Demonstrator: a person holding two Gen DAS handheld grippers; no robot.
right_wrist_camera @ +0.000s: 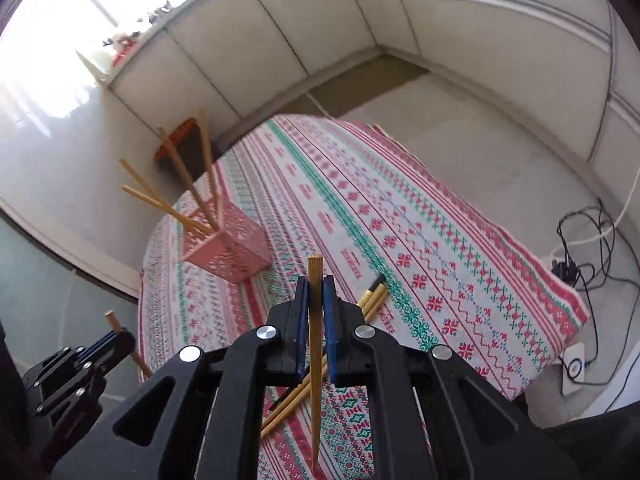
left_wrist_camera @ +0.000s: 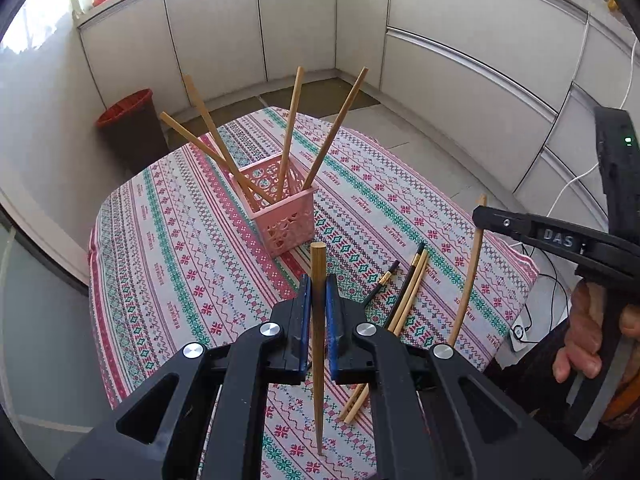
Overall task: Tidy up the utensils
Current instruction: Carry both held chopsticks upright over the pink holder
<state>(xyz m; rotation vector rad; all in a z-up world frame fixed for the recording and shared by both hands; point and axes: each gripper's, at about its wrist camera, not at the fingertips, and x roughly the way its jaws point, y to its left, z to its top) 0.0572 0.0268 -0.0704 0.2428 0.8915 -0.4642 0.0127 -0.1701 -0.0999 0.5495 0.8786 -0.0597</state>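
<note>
Over the patterned table (left_wrist_camera: 168,240), my left gripper (left_wrist_camera: 318,292) is clamped tight on a round wooden chopstick (left_wrist_camera: 318,344), its thin tip pointing down toward the cloth. My right gripper (right_wrist_camera: 316,300) is closed the same way on a paler, square-ended chopstick (right_wrist_camera: 315,360), held clear of the table. Farther back stands the pink basket (left_wrist_camera: 280,216) with four chopsticks (left_wrist_camera: 292,120) leaning out of it. Between the basket and me, a few loose chopsticks (left_wrist_camera: 408,296), some light and some black, lie on the cloth.
</note>
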